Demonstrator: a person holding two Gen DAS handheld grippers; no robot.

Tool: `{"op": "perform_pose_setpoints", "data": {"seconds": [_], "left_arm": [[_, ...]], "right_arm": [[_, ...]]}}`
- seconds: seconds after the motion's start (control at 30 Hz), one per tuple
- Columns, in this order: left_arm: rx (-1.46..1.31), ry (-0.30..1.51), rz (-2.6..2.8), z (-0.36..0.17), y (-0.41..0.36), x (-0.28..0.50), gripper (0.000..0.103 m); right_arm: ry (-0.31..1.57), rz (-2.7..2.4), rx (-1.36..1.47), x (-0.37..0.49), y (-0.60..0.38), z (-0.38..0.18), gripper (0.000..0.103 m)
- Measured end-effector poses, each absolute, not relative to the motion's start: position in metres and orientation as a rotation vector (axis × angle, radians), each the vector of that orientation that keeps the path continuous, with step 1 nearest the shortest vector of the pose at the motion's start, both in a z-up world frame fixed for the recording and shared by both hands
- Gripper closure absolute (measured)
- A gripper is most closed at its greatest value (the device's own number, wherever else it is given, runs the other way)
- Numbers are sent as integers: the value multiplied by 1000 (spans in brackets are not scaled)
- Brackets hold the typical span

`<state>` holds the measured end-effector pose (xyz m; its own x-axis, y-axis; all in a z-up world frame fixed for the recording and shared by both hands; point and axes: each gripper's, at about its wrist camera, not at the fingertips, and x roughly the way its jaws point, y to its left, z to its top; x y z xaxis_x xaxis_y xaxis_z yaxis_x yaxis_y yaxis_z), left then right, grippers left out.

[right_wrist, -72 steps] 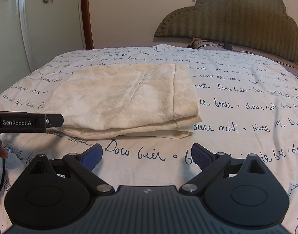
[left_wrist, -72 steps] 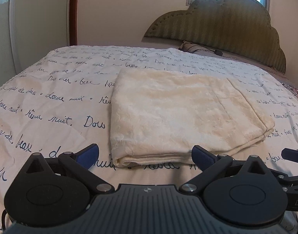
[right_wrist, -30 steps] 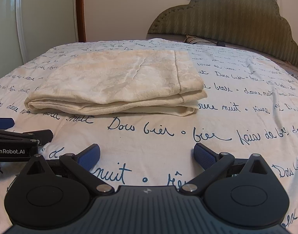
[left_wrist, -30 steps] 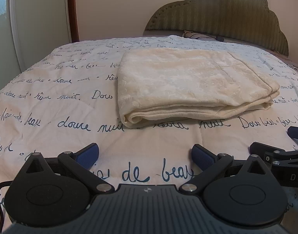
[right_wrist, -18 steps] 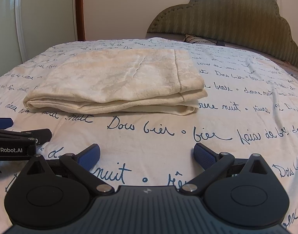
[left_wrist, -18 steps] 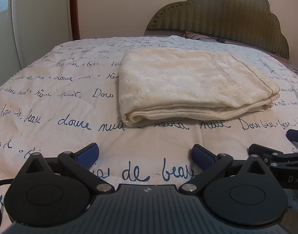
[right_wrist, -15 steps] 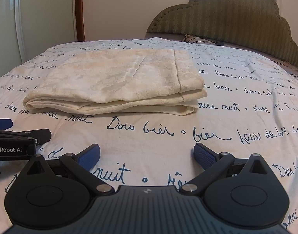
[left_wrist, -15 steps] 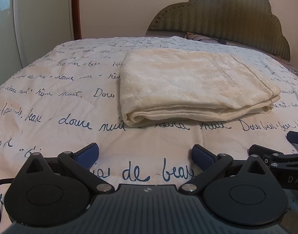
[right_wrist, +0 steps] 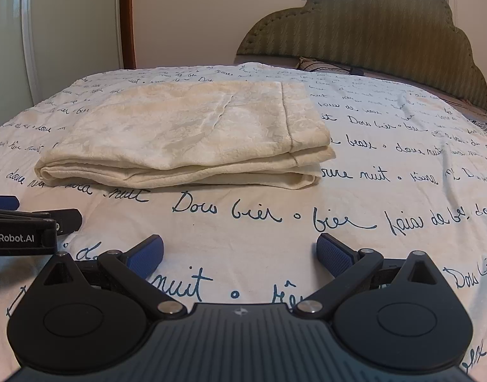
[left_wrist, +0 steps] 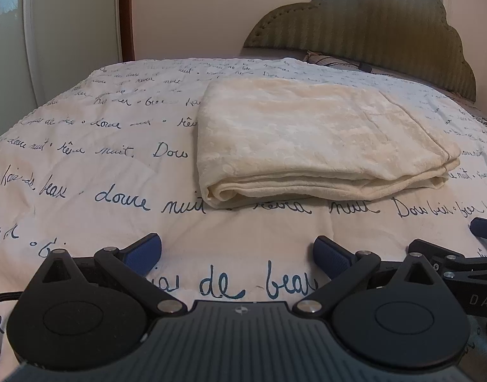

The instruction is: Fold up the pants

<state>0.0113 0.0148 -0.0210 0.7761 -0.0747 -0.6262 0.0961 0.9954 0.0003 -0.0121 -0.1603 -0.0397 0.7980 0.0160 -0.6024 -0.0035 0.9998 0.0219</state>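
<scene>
Cream pants lie folded into a flat rectangular stack on the bed, with their layered edge facing me. In the right wrist view the same pants sit to the left of centre. My left gripper hovers low over the bedspread, short of the stack, open with nothing between its blue pads. My right gripper is also open and empty, equally far back from the pants. Each gripper shows at the edge of the other's view.
A white bedspread with blue handwriting covers the bed. A green scalloped headboard and a pillow stand at the far end. A white wardrobe lines the left wall.
Both grippers have backed away from the folded pants and dropped low toward the near edge of the bed. The pants have stayed put, and both grippers remain open.
</scene>
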Motion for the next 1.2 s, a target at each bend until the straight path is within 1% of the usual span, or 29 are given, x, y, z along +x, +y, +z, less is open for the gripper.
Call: {"op": "perform_pose_setpoints", "data": {"seconds": [0.27, 0.63, 0.77, 0.83, 0.93, 1.0, 1.2], "left_arm": [[25, 673, -90, -22, 17, 12, 0], [-7, 682, -84, -13, 21, 16, 0], [-66, 691, -68, -14, 29, 25, 0], [-39, 685, -61, -17, 26, 24, 0], [45, 677, -52, -20, 14, 21, 0], [47, 677, -52, -22, 14, 22, 0], [42, 672, -53, -23, 16, 21, 0]], "right_arm": [[607, -48, 6, -16, -159, -37, 0], [664, -38, -28, -5, -154, -37, 0], [592, -3, -27, -9, -157, -21, 0], [580, -15, -59, -3, -157, -17, 0], [632, -26, -63, 10, -160, -27, 0], [678, -9, -28, 14, -162, -39, 0], [665, -9, -16, 11, -163, -40, 0]]}}
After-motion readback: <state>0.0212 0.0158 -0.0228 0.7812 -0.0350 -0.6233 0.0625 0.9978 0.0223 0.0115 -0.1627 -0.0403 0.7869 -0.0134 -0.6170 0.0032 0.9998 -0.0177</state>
